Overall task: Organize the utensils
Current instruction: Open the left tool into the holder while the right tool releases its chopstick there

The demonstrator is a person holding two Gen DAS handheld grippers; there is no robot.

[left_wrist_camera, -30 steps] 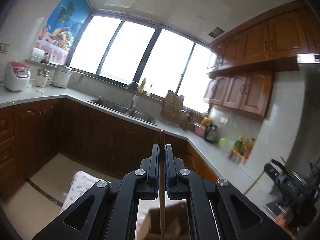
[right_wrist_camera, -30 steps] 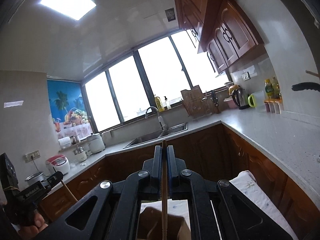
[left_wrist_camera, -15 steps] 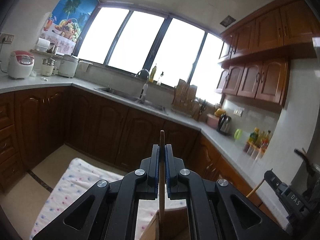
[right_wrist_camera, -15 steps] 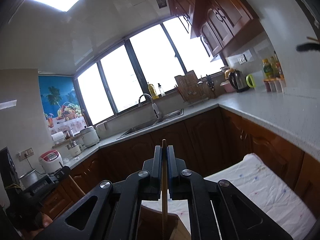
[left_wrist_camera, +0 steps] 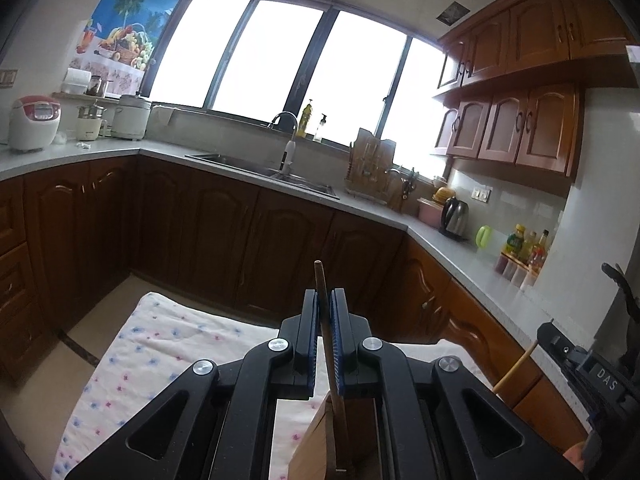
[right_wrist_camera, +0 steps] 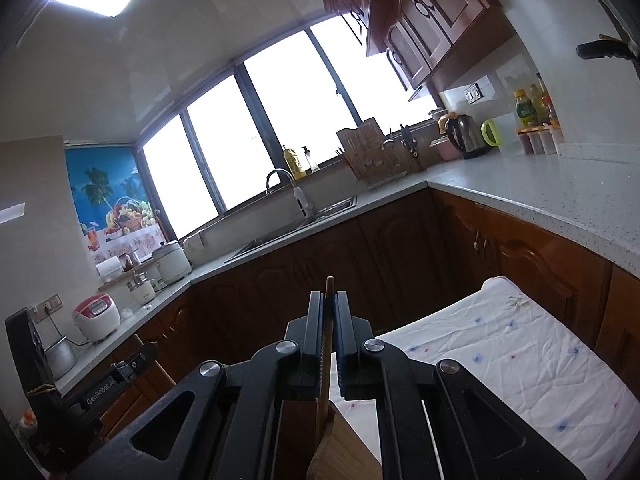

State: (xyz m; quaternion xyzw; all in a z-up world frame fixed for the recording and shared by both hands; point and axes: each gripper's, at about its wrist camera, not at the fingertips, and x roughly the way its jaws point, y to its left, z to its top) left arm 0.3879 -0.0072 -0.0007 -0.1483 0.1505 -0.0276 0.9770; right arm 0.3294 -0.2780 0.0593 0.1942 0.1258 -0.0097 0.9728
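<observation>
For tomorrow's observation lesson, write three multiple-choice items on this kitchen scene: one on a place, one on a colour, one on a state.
1. Where does the electric kettle stand?
A. on the counter right of the sink
B. on the floor
C. inside the sink

2. What colour is the lid of the rice cooker?
A. green
B. red
C. black

3. How is the left gripper?
A. wide open, holding nothing
B. out of sight
C. shut on a wooden stick

Answers: 1 A, the electric kettle sits on the counter past the sink. 2 B, the rice cooker has a red top. 3 C, the left gripper clamps the wooden stick.
</observation>
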